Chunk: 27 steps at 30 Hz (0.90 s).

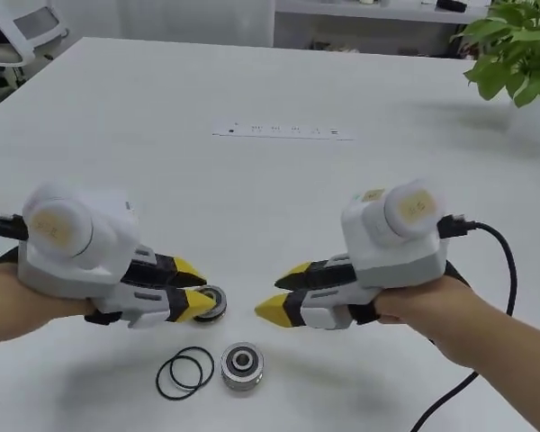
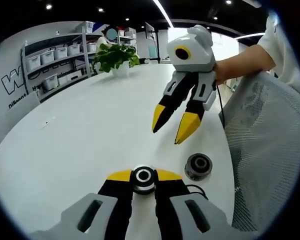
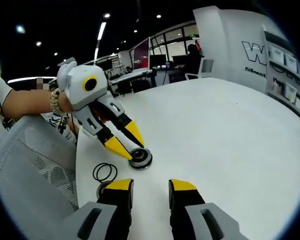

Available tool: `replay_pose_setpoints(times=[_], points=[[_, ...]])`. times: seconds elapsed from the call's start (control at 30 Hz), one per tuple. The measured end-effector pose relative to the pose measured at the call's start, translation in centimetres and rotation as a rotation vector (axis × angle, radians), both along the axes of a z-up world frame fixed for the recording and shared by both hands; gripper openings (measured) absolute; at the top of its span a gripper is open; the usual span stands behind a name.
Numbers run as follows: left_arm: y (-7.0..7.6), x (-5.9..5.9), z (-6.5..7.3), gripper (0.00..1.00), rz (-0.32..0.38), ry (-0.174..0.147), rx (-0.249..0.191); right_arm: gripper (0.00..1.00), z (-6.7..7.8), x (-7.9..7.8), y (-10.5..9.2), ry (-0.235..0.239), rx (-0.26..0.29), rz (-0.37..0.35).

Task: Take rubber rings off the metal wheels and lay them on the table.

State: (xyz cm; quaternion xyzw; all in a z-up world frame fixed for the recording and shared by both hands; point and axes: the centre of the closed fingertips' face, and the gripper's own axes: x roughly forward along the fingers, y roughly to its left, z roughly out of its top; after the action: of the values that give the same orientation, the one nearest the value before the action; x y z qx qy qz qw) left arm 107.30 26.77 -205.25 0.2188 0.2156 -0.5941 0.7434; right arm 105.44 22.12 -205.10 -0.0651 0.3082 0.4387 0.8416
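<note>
Two rubber rings (image 1: 185,371) lie near. The left gripper (image 1: 201,288) clamps a wheel (image 1: 214,302); the empty, parted right gripper (image 1: 279,290) should strip it.

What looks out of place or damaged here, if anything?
Nothing stands out. The left gripper is shut on one metal wheel; the other wheel lies flat beside two rubber rings on the table; the right gripper is open.

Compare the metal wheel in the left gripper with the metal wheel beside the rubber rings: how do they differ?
The gripped wheel is clamped between the jaws of the left gripper; the free wheel lies untouched on the table. The free wheel lies right beside the two black rubber rings; the gripped wheel is farther from them. Both are round metal wheels with a dark centre.
</note>
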Motion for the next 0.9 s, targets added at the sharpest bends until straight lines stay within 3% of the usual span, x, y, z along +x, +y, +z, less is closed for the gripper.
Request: replay_pose_setpoints(times=[0.23,0.37,0.43,0.5,0.73,0.9], points=[[0.2,0.1,-0.3,0.12,0.038,0.035,0.002,0.25,-0.3,-0.2,0.2,0.007,-0.009,0.01],[0.0,0.2,-0.3,0.08,0.038,0.017,0.004,0.24,-0.5,-0.4,0.4,0.013,-0.006,0.012],[-0.2,0.2,-0.4,0.07,0.055,0.044,-0.009,0.23,-0.7,-0.3,0.6,0.014,-0.005,0.001],[-0.4,0.2,-0.4,0.07,0.043,0.03,-0.011,0.24,-1.0,0.0,0.6,-0.003,-0.022,-0.011],[-1.1,0.3,-0.5,0.07,0.046,0.028,-0.02,0.29,-2.0,0.4,1.0,-0.027,-0.046,-0.028],[-1.9,-0.1,-0.5,0.07,0.031,0.028,-0.031,0.31,-2.0,0.5,1.7,-0.021,-0.022,-0.033]])
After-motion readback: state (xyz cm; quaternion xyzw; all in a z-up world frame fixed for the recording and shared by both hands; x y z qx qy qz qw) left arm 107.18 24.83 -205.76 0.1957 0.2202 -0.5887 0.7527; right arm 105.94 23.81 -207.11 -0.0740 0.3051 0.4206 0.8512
